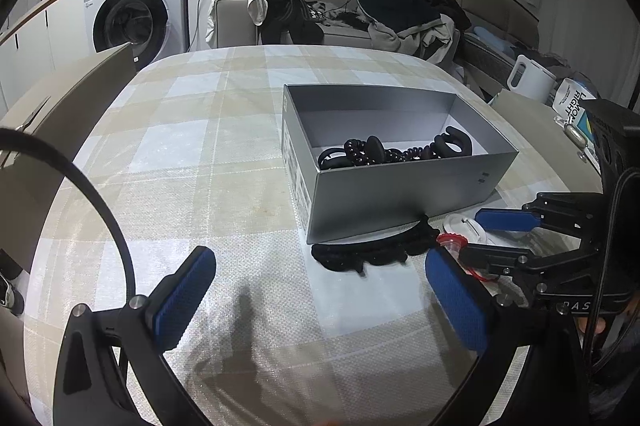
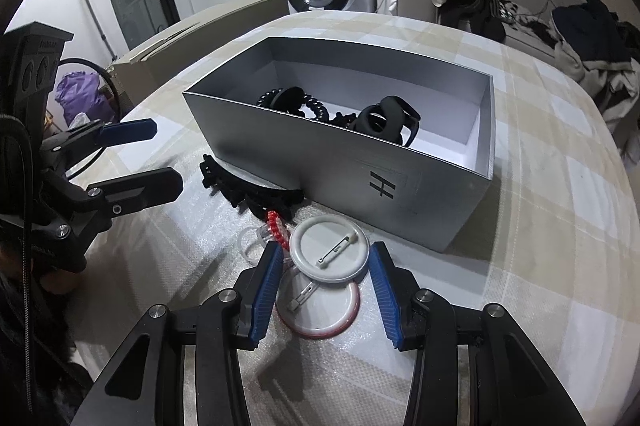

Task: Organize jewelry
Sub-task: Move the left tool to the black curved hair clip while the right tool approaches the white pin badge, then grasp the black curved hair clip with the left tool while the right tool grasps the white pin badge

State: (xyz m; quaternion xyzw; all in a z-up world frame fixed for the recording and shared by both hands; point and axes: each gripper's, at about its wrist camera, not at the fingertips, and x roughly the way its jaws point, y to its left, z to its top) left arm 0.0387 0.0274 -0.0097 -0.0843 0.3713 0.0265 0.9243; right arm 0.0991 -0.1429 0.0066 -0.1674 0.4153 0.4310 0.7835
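A grey open box (image 1: 400, 198) (image 2: 328, 162) stands on the checked tablecloth and holds several black hair ties and clips (image 1: 392, 148) (image 2: 340, 112). A black headband (image 1: 372, 252) (image 2: 248, 190) lies partly under the box's near wall. A white round pin badge (image 2: 328, 250) lies face down over a red-rimmed badge (image 2: 320, 310), next to a red-beaded piece (image 2: 276, 228). My right gripper (image 2: 326, 290) is open, its blue pads on either side of the white badge, not touching it. My left gripper (image 1: 320, 302) is open and empty above bare cloth, left of the headband.
A washing machine (image 1: 128, 14) stands beyond the table's far left. A sofa with heaped clothes (image 1: 400, 10) is behind the table. A white kettle (image 1: 530, 76) and a bag stand at the right. A cardboard box (image 1: 68, 98) is at the table's left edge.
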